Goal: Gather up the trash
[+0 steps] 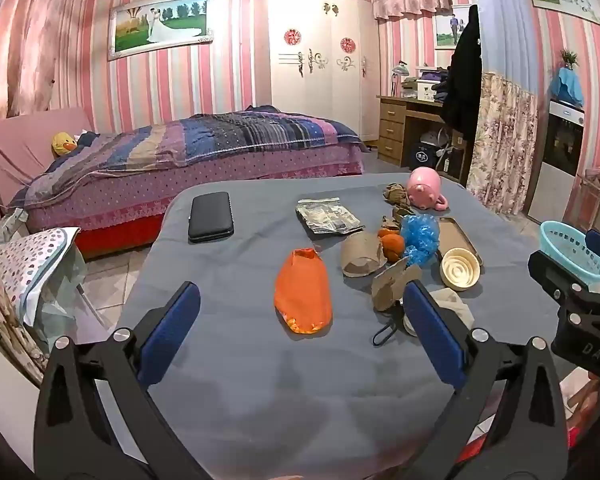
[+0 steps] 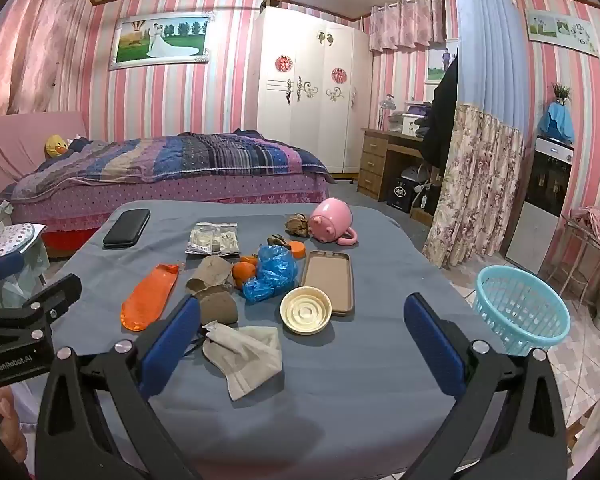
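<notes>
Both the left tool [image 1: 300, 328] and right tool [image 2: 300, 336] are held wide open and empty. The crumpled blue plastic bag [image 2: 274, 272] lies mid-tabletop [image 2: 340, 400], at twelve o'clock from the right tool. It is judged light, soft and slippery, best pinched at a bunched fold.

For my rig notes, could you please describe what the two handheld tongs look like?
Both match: the left tongs and right tongs have glossy black angular frames with silver rivets and two flat blue padded fingers. White lettering marks each black body. No cables or sleeves show.
</notes>
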{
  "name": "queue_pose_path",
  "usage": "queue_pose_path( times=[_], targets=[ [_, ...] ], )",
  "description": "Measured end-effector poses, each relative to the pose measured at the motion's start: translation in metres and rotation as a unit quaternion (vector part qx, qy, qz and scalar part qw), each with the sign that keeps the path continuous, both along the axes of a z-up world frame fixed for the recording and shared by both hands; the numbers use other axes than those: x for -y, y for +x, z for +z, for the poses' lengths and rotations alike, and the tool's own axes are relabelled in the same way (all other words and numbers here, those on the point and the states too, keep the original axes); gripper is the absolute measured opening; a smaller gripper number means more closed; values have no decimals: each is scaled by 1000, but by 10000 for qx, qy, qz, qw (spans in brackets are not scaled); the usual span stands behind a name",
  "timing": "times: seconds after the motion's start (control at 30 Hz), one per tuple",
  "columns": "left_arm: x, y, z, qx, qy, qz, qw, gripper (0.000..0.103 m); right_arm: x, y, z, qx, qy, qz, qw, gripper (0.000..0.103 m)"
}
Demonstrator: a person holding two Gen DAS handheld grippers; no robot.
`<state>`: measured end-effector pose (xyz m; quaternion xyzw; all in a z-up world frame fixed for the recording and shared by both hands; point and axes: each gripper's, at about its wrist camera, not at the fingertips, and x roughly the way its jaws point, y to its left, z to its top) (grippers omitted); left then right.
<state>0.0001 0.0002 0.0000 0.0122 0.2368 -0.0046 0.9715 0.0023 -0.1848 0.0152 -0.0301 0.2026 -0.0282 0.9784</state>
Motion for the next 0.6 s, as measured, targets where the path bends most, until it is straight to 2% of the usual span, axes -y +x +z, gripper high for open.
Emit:
queue_pose_path(
  times=[0.6],
  targets=[
    [-2, 5, -8, -104, -98, -103, 9998, 98, 3, -1, -1, 25, -38, -52, 10000, 99]
  ],
)
